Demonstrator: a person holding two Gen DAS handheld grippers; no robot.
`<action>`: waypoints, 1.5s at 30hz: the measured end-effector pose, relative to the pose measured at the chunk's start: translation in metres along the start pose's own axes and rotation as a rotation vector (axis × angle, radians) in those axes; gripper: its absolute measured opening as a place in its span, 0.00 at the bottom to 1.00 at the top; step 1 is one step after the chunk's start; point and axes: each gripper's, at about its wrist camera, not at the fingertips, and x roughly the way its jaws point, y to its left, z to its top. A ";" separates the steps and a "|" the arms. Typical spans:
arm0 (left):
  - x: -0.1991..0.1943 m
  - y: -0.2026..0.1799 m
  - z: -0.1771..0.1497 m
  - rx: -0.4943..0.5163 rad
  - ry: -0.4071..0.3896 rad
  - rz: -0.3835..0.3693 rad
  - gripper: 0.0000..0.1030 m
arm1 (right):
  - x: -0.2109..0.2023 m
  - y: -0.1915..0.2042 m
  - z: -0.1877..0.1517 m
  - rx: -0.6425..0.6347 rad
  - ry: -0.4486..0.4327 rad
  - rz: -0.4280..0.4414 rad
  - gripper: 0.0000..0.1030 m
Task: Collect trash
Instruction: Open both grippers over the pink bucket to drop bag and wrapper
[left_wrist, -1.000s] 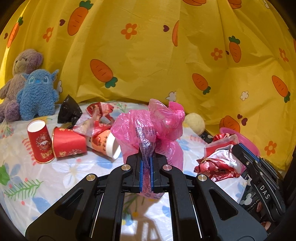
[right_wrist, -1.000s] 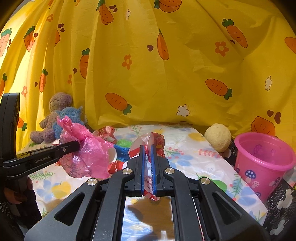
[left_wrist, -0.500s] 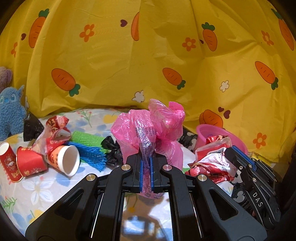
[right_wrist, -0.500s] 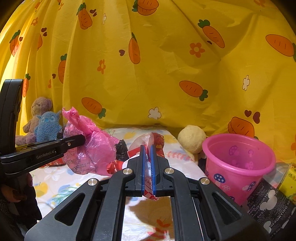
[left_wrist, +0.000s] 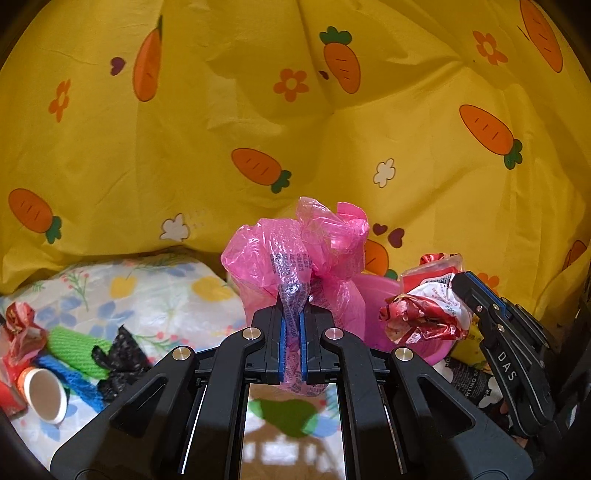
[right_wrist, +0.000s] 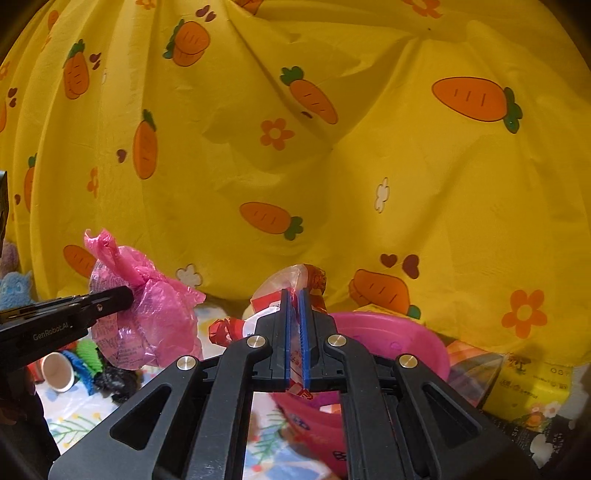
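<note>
Jaws clamped on both sides: the left gripper (left_wrist: 291, 347) pinches a crumpled pink plastic bag (left_wrist: 295, 254) by a twisted neck of film, while the right gripper (right_wrist: 294, 339) grips a red-and-white snack wrapper (right_wrist: 291, 284), both loads held in the air in front of a yellow carrot-print curtain (left_wrist: 295, 110). A pink bucket (right_wrist: 399, 332) sits directly beyond and below the right gripper, seemingly the bin for this round of collecting. To finish the drop cleanly, each load should be brought squarely over the bucket's mouth before the jaws part, one gripper at a time so they do not crowd each other at the rim; the light film may cling to the pads, so a wide release looks wise. The bag is translucent, puffed and printed with dark lettering; the wrapper is glossy and scrunched. Back on the floral-sheeted surface (left_wrist: 155, 295), a paper cup (left_wrist: 46, 391), a black wrapper (left_wrist: 118, 358) and green-and-blue knitted pieces (left_wrist: 77, 347) await pickup.
</note>
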 end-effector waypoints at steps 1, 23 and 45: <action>0.008 -0.005 0.002 0.006 0.001 -0.013 0.04 | 0.003 -0.006 0.001 0.007 0.002 -0.016 0.05; 0.110 -0.050 -0.005 0.041 0.104 -0.133 0.04 | 0.046 -0.056 -0.011 0.050 0.065 -0.131 0.05; 0.134 -0.050 -0.015 0.016 0.164 -0.174 0.05 | 0.064 -0.065 -0.017 0.058 0.113 -0.151 0.05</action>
